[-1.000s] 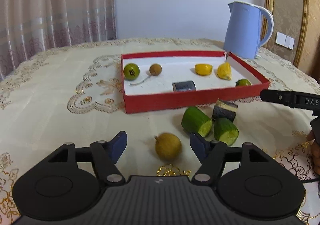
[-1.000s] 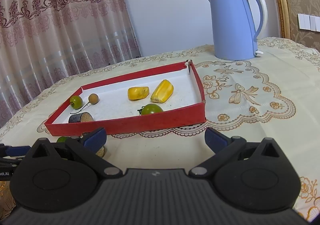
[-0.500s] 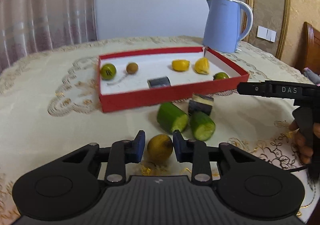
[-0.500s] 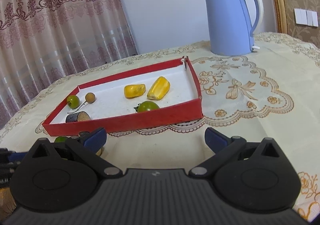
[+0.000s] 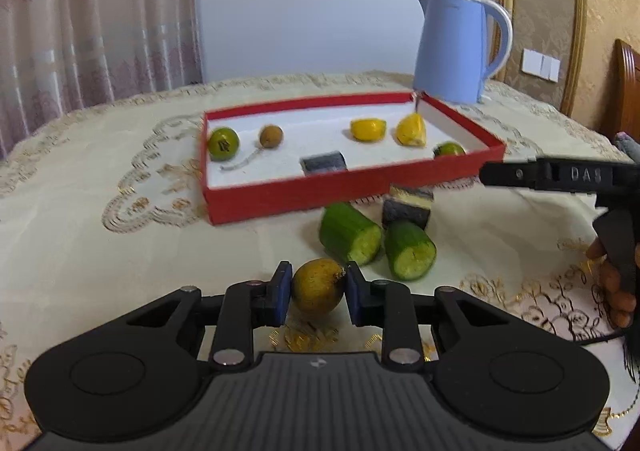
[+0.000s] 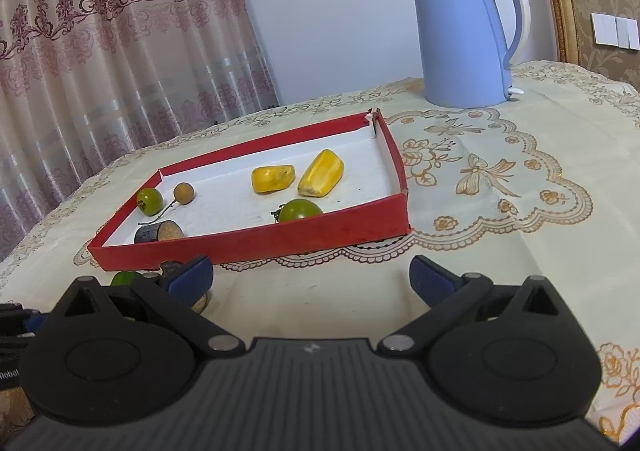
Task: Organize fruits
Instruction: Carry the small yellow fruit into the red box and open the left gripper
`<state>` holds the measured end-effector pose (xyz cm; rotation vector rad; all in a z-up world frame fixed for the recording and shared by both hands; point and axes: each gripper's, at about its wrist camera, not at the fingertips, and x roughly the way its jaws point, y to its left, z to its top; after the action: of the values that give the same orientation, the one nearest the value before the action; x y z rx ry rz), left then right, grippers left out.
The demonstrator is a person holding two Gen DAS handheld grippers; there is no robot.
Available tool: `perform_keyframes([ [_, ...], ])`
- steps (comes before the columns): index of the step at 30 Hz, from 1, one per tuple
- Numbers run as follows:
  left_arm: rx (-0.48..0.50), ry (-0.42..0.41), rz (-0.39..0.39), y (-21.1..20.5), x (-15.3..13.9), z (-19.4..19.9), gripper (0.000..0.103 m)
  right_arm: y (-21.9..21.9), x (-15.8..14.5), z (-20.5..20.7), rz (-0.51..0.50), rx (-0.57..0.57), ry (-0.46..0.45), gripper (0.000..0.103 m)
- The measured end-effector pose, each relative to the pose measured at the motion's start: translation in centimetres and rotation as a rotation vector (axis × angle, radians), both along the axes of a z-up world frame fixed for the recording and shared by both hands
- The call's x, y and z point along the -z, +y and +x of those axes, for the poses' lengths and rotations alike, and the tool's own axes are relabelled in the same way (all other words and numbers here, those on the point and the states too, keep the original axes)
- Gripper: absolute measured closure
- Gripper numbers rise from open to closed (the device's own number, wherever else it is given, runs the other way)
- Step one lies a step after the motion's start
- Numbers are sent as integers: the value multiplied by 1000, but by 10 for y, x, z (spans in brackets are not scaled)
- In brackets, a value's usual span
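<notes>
My left gripper (image 5: 317, 293) is shut on a round yellow-brown fruit (image 5: 316, 291), just above the tablecloth. Beyond it lie two green cucumber pieces (image 5: 352, 233) (image 5: 410, 251) and a dark chunk (image 5: 408, 205) in front of the red tray (image 5: 280, 193). The tray holds a green fruit (image 5: 223, 143), a small brown fruit (image 5: 271, 136), two yellow pieces (image 5: 368, 129), a dark piece (image 5: 323, 163) and a green tomato (image 5: 449, 149). My right gripper (image 6: 310, 279) is open and empty, near the tray's (image 6: 256, 243) front wall.
A blue kettle (image 5: 456, 51) (image 6: 468, 35) stands behind the tray's far right corner. The other gripper's body and a hand (image 5: 612, 279) reach in from the right of the left wrist view. Curtains hang behind the table.
My left gripper closed on the yellow-brown fruit, which lay between its open fingers a second ago. The right gripper stayed open and shifted only slightly.
</notes>
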<state>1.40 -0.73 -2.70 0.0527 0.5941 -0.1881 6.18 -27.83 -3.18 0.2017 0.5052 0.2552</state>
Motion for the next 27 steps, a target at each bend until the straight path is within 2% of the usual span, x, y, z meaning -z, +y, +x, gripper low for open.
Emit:
perform_keyframes([
  [6,-15,-66,11,6,-23,1,76,-1,0,0,3,-1,-1,0],
  [10,-45,-74,49,2,-29,14,76,-1,0,-1,8,-1,-4,0],
  [21,-139,-90,129,-17,-43,75,76,-1,-2,-4,-1,14,-21,0],
  [27,-155,-82,174,-28,-44,109,76,-3,-1,-3,9,10,-19,0],
])
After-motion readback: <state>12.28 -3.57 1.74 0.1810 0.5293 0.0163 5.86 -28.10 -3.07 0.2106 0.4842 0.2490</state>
